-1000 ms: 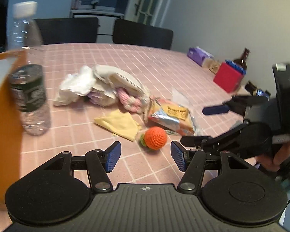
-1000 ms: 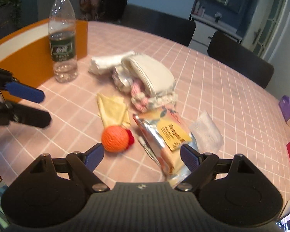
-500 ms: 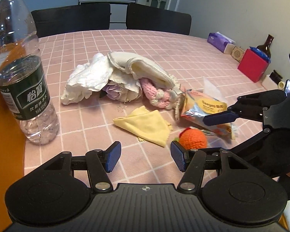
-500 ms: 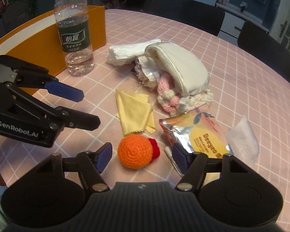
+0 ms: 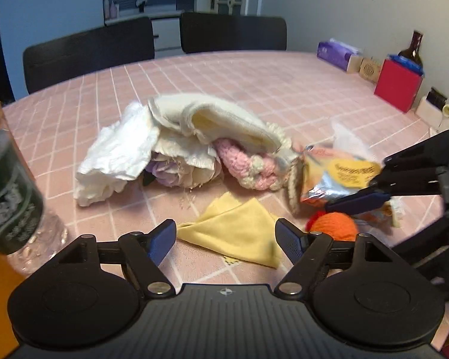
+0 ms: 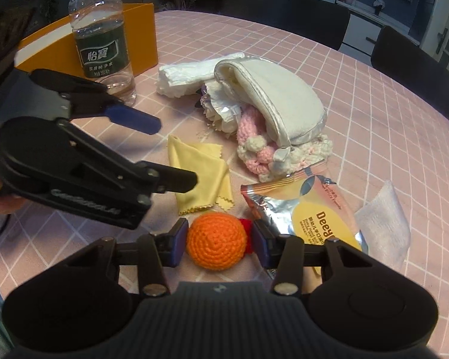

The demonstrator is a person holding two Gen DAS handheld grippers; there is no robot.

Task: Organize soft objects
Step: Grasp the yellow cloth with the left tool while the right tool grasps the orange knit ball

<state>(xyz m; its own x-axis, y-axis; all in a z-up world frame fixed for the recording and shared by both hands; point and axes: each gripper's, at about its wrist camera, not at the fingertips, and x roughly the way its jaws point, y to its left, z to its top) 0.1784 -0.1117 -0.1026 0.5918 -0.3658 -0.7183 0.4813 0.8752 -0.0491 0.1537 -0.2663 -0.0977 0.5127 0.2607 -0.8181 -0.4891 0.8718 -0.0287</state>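
Right gripper (image 6: 219, 240) pinching one orange crochet ball (image 6: 215, 243) — left gripper (image 5: 226, 239) spread above one yellow cloth (image 5: 236, 233).

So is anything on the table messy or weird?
Yes. The soft things are heaped up: a cream cloth is flopped over pink knitting and crumpled tissue. A snack bag and a water bottle aren't soft. The right tool sits around the orange ball.

Ball (image 6: 215, 244) low centre between right gripper (image 6: 218, 243) fingers, cloth (image 6: 199, 176) behind it, snack bag (image 6: 306, 212) right, bottle (image 6: 100, 34) upper left, box (image 6: 143, 37) behind bottle
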